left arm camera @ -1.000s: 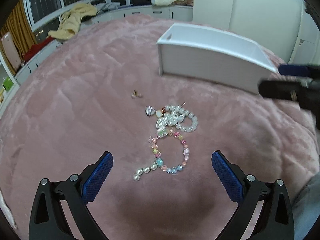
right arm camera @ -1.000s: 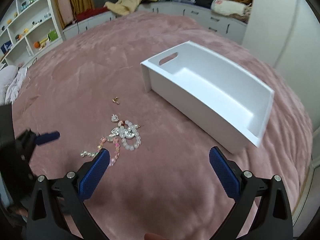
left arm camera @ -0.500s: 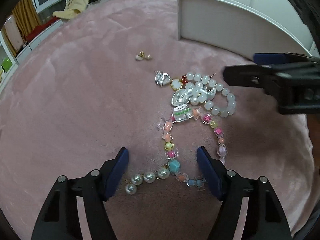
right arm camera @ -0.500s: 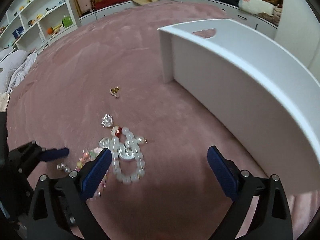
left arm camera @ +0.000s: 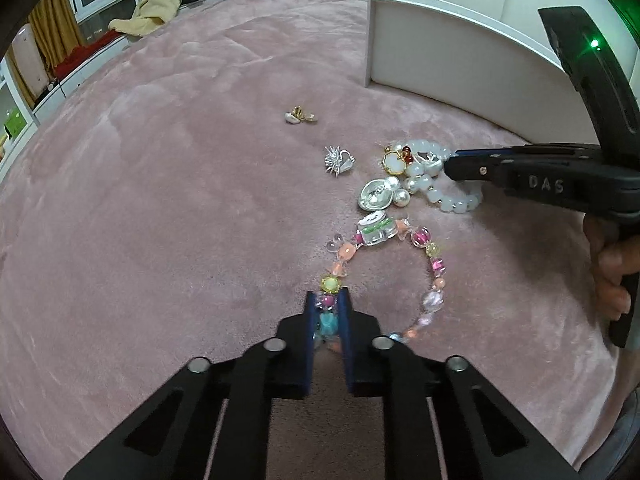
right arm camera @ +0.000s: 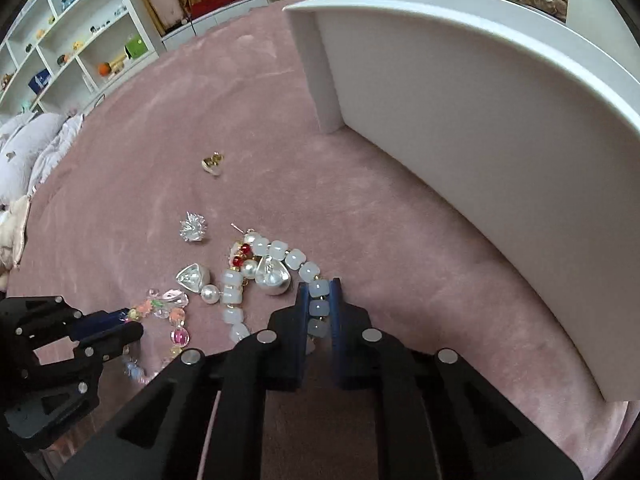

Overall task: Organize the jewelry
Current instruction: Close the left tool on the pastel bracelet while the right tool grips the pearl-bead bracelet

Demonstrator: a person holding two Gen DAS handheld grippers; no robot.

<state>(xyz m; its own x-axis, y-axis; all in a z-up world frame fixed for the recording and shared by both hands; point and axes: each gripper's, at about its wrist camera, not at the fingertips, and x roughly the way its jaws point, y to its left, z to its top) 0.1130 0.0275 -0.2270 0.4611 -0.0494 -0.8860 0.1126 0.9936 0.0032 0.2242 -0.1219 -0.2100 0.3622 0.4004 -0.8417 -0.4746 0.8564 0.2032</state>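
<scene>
Jewelry lies on a pink plush cover. My left gripper [left arm camera: 328, 300] is shut on the colourful bead bracelet [left arm camera: 430, 248], which still rests on the cover; the bracelet also shows in the right wrist view [right arm camera: 178, 334]. My right gripper [right arm camera: 319, 292] is shut on the white jade-bead bracelet [right arm camera: 276, 250], also seen in the left wrist view [left arm camera: 452, 200]. Between them lie a silver heart earring [left arm camera: 374, 194], a pearl piece [right arm camera: 272, 274], a silver spiky brooch [left arm camera: 338, 160] and a small gold earring pair [left arm camera: 300, 116].
A white open box [right arm camera: 480, 92] stands just behind and right of the jewelry, its tall side wall facing me; it also shows in the left wrist view [left arm camera: 452, 48]. White shelves [right arm camera: 76, 36] and clothes [left arm camera: 168, 0] lie far beyond the cover.
Both grippers came down and forward to the jewelry and closed: the left on the colourful bracelet, the right on the white bead bracelet.
</scene>
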